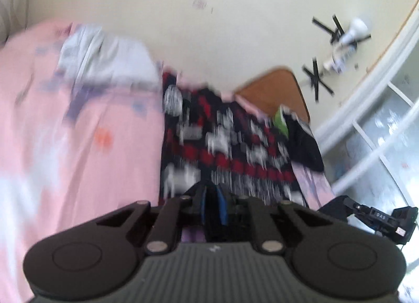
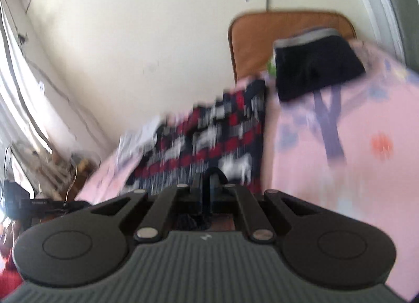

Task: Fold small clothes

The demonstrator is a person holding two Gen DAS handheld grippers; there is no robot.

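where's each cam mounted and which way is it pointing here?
Left wrist: on the left gripper, facing along its closed fingers over the patterned garment toward the wall; right gripper visible at right.
Right wrist: on the right gripper, same garment, black shorts beyond.
Shared: garment, pink bedsheet, brown headboard.
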